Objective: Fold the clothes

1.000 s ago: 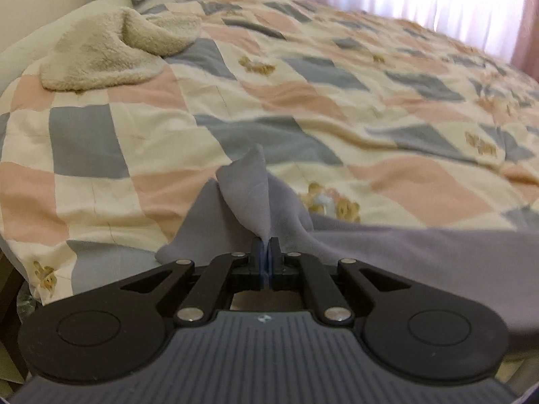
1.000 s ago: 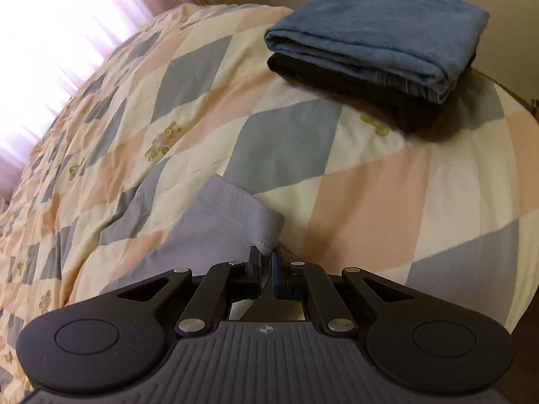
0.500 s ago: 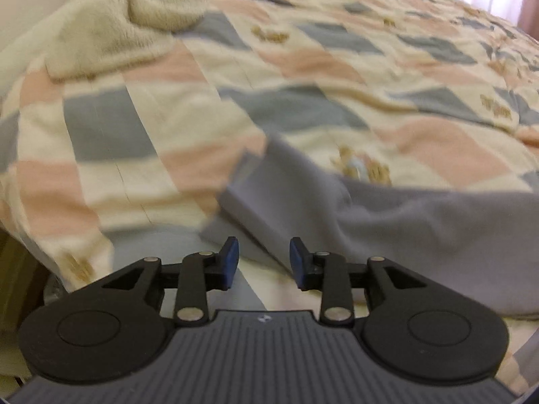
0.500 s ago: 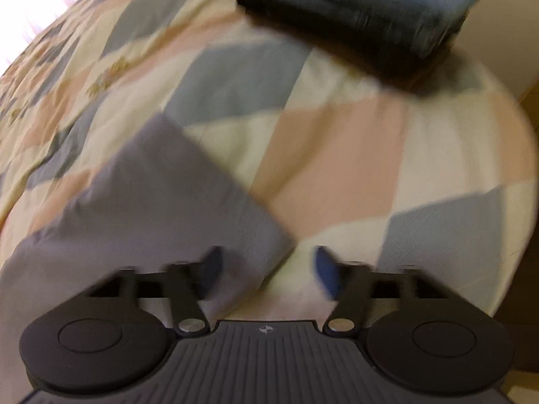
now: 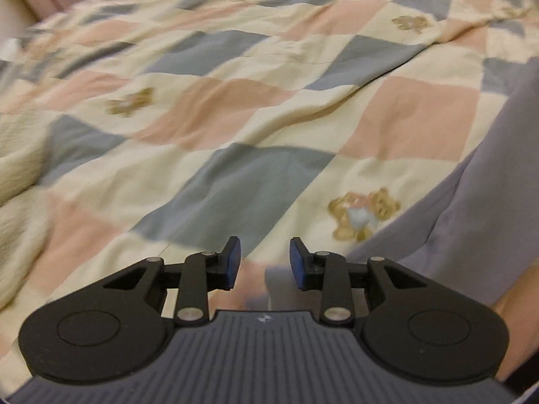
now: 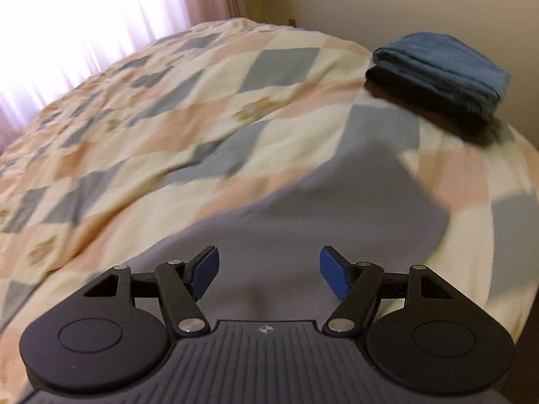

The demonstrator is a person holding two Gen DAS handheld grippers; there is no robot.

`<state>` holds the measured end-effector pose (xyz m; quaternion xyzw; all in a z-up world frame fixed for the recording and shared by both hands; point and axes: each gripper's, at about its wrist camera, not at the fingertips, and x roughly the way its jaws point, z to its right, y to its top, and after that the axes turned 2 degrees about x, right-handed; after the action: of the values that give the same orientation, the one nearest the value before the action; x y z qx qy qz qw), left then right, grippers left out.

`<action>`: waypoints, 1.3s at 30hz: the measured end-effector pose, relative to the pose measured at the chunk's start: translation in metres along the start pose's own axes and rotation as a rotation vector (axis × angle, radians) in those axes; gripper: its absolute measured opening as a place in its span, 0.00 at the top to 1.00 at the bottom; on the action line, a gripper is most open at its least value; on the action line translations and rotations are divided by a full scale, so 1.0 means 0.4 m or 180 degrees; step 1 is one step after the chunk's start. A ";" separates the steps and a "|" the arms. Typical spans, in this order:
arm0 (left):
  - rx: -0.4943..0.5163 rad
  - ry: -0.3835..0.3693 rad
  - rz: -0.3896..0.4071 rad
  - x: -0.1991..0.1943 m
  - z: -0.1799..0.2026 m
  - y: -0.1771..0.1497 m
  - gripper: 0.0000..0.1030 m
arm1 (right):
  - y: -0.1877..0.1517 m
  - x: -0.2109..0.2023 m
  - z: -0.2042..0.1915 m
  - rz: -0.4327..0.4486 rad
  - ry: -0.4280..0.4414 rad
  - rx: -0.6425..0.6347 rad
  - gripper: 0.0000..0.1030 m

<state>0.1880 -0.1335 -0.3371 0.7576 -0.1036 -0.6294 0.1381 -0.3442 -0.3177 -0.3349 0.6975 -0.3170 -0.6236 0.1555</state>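
The grey garment (image 6: 337, 222) lies flat on the checked quilt (image 6: 202, 107) of the bed, its long axis running away from the right hand-held gripper (image 6: 269, 271) toward a corner near the folded blue stack (image 6: 441, 74). Both that one and the left hand-held gripper (image 5: 265, 258) hover spread apart, holding nothing, the left beside the garment's edge (image 5: 488, 202)

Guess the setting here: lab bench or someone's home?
Almost certainly a home bedroom: a bed under a patchwork quilt with teddy-bear motifs, sheer pink curtains at a bright window, folded clothes stacked on the bed's corner.
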 end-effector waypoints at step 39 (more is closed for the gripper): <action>0.3089 -0.2319 0.0131 0.145 -0.121 -0.033 0.95 | -0.974 -0.360 -0.822 -0.1018 0.1206 0.2581 0.47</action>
<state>0.2463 -0.1366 -0.3870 0.4678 -0.4340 -0.7264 -0.2553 0.0679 0.0076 -0.4050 0.8434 -0.3896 -0.3275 -0.1722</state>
